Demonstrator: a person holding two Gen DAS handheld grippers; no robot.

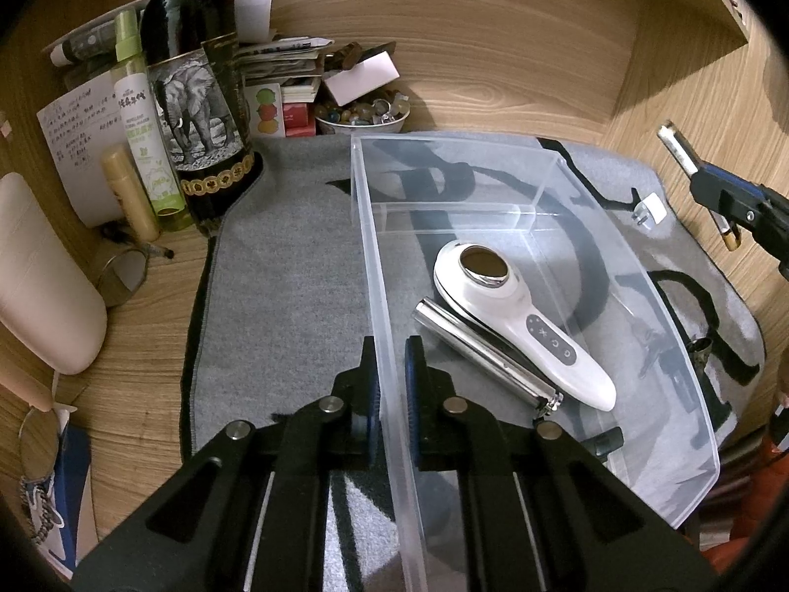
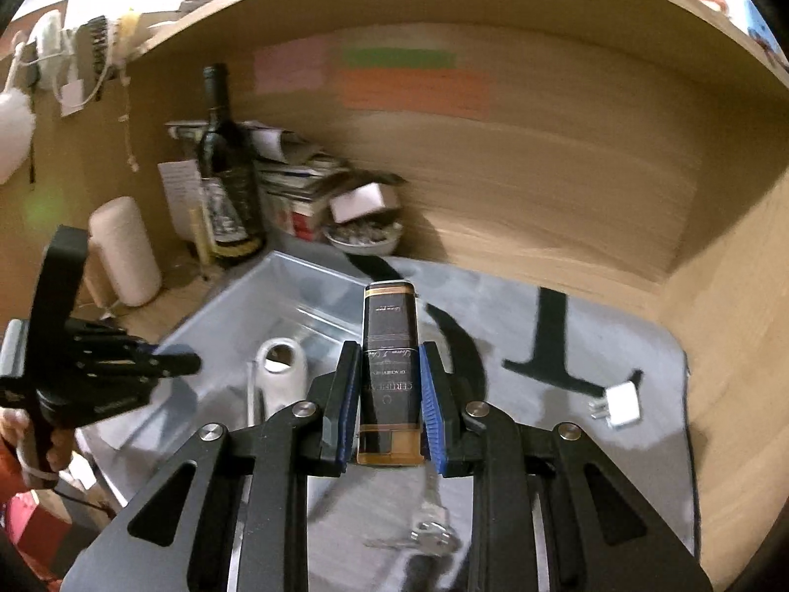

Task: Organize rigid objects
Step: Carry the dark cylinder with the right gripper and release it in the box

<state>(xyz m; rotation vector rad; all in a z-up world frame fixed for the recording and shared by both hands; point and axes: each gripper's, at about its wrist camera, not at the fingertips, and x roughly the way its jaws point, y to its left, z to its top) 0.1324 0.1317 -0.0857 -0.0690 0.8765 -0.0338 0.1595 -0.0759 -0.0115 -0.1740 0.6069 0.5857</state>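
The left gripper (image 1: 392, 385) is clamped on the near wall of a clear plastic bin (image 1: 493, 158) standing on a grey mat (image 1: 281, 296). Inside the bin lie a white handheld massager (image 1: 522, 315) and a chrome tube (image 1: 483, 355), side by side. The right gripper (image 2: 387, 394) grips a dark flat box with gold ends (image 2: 389, 345), held above the mat beside the bin. A white plug (image 2: 622, 404) lies on the mat; a wine bottle (image 1: 197, 89) stands at the back left

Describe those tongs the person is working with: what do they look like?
Both are alike: the left tongs and right tongs have matte black angular frames with cut-out slots, round silver bolts at the joints, and ribbed blue pads lining the fingers. An orange-red sleeve shows behind.
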